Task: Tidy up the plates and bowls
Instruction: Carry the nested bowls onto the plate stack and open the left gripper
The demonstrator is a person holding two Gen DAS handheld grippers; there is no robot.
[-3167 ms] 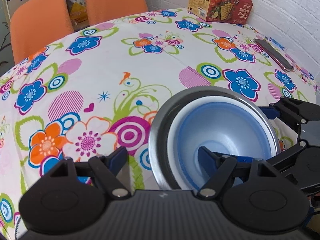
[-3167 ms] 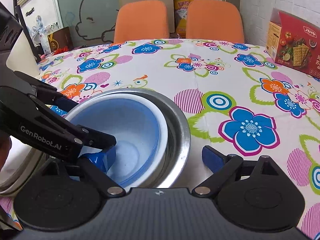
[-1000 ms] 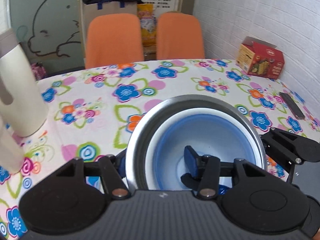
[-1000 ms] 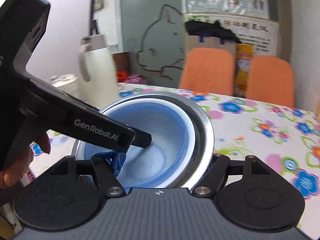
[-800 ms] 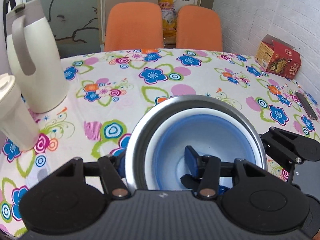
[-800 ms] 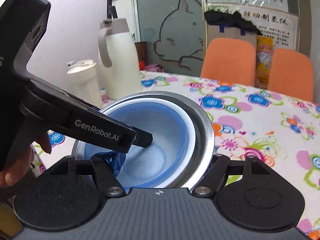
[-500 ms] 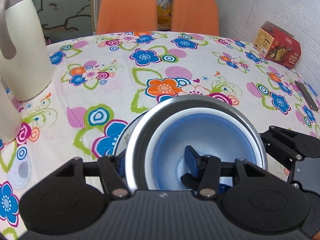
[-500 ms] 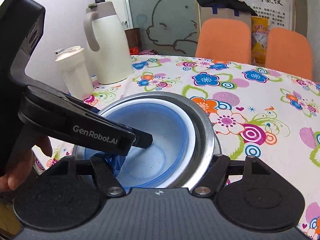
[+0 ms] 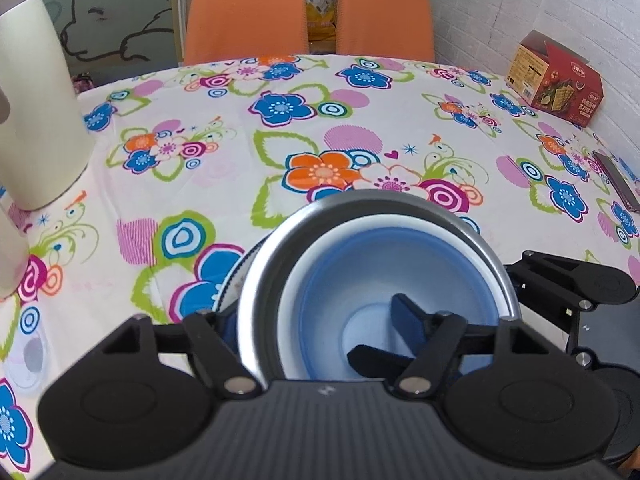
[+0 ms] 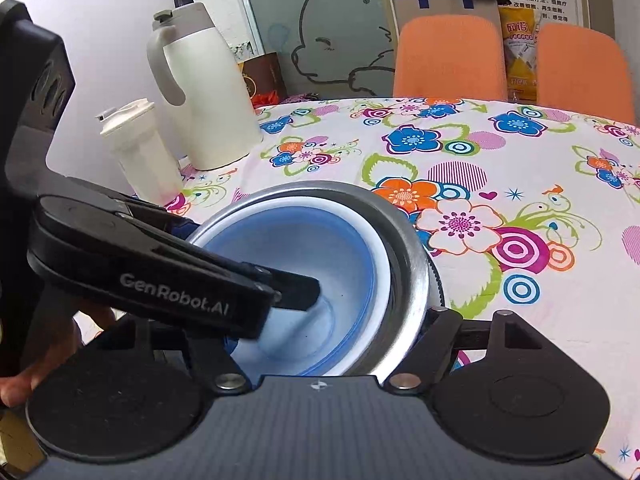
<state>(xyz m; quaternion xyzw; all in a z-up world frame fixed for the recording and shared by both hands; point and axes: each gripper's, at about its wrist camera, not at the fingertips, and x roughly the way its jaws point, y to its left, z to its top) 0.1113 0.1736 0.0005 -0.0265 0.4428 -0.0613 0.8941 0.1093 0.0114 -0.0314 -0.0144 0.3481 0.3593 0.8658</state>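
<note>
Change since half a second ago: the stacked bowls sit lower over the tablecloth (image 9: 224,184), and the orange flower print now lies just past the far rim; the grip on both sides looks the same.
Bowls: a blue bowl (image 9: 384,272) nested inside a white bowl (image 9: 294,292), both inside a steel bowl (image 9: 260,264), near the front middle of the table.
Under the stack: a patterned plate edge (image 9: 236,276) peeks out at the steel bowl's left side, also seen at its right side from the right wrist view (image 10: 437,280); whether the stack touches it cannot be told.
Left gripper (image 9: 316,330): pinching the near-left wall of the stack, one finger outside the steel rim, the other inside the blue bowl.
Right gripper (image 10: 332,344): pinching the opposite wall the same way, one finger inside, one outside.
Hand (image 10: 24,380): a person's fingers show at the left edge, behind the left tool.
Left side: a white jug (image 10: 200,92) and a white cup (image 10: 140,152) stand well apart from the bowls.
Right side: a red box (image 9: 556,80) at the far edge and a dark phone (image 9: 616,180) near the right edge.
Far side: two orange chairs (image 9: 244,16) behind the table.
Open room: bare cloth lies beyond the bowls toward the far edge and to the left, short of the jug.
</note>
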